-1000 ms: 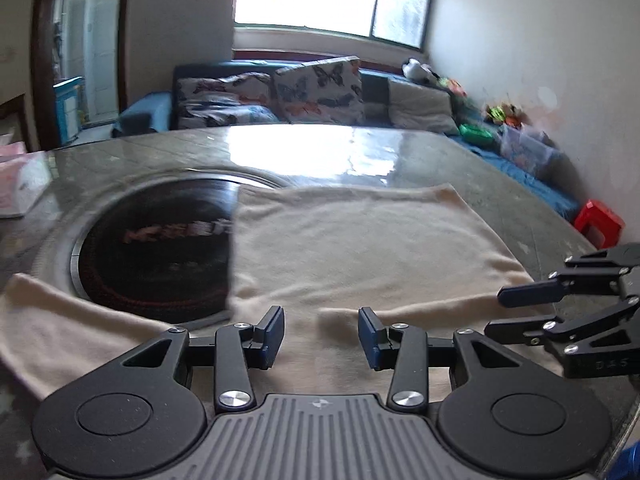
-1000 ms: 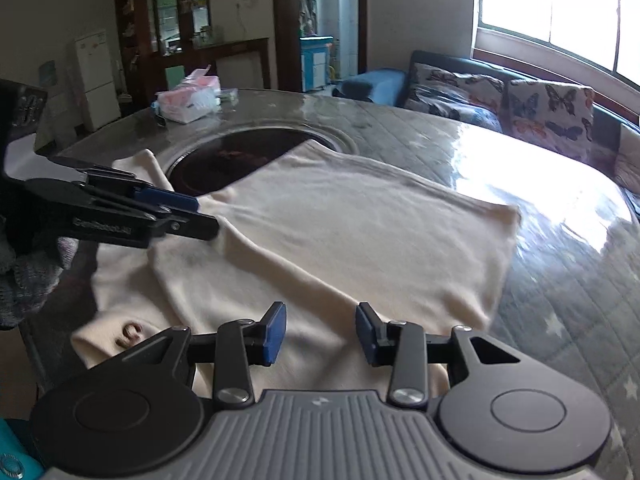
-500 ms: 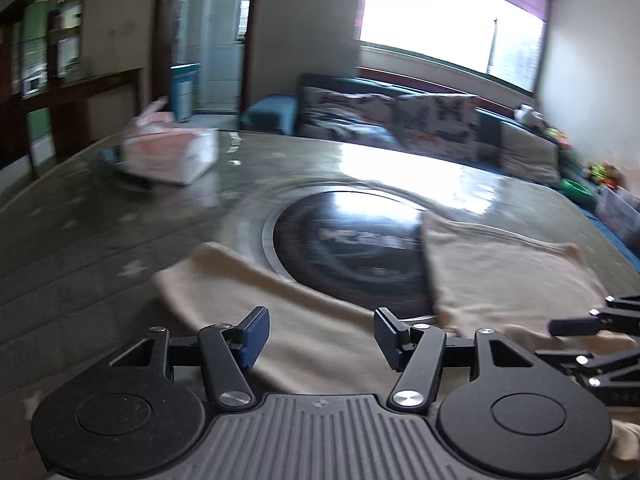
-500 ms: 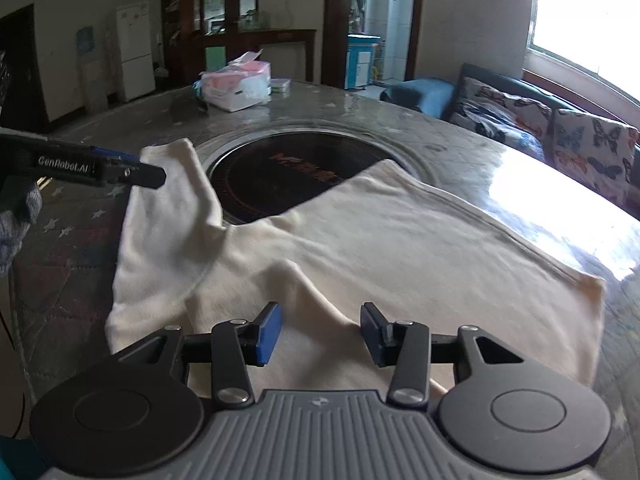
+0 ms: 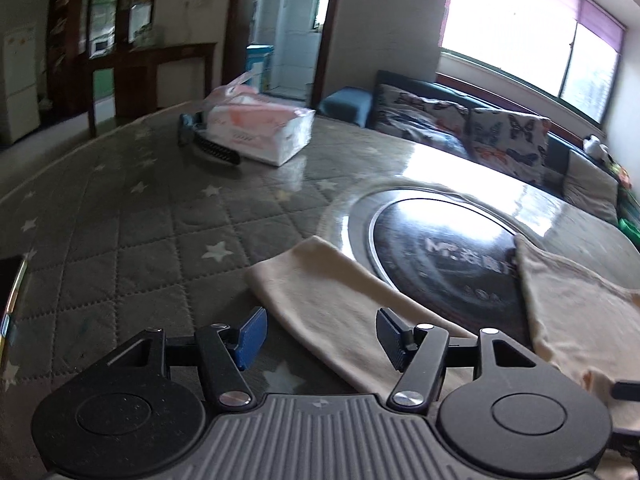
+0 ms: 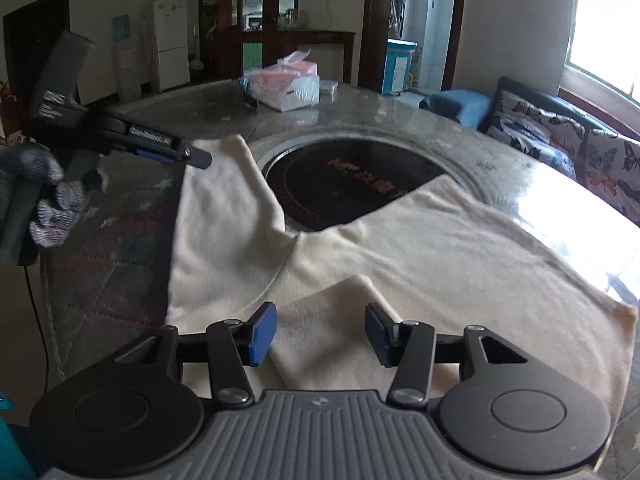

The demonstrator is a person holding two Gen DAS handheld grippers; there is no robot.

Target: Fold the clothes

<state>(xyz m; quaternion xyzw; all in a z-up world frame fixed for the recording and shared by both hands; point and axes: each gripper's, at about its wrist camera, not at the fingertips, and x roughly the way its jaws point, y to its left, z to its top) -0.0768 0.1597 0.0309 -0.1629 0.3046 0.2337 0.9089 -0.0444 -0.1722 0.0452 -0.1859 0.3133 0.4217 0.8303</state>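
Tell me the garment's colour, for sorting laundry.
Plain cream garment, no pattern; clearest in the right wrist view.

Cream garment [image 6: 420,248] spread flat on the table [image 6: 120,256], one sleeve [image 6: 224,200] stretched left past the round black cooktop [image 6: 352,180]. Right gripper [image 6: 320,330] jaws wide apart, low over a folded-in sleeve [image 6: 328,320], gripping nothing. Left gripper [image 6: 196,156], in a gloved hand [image 6: 52,200], tip at the sleeve end; tissue box [image 6: 288,84] far back.

Cream garment [image 6: 420,248] spread flat on the table.
One sleeve [image 5: 320,292] is laid out straight beside the dark round inset; the other sleeve [image 6: 332,328] is folded over the body.
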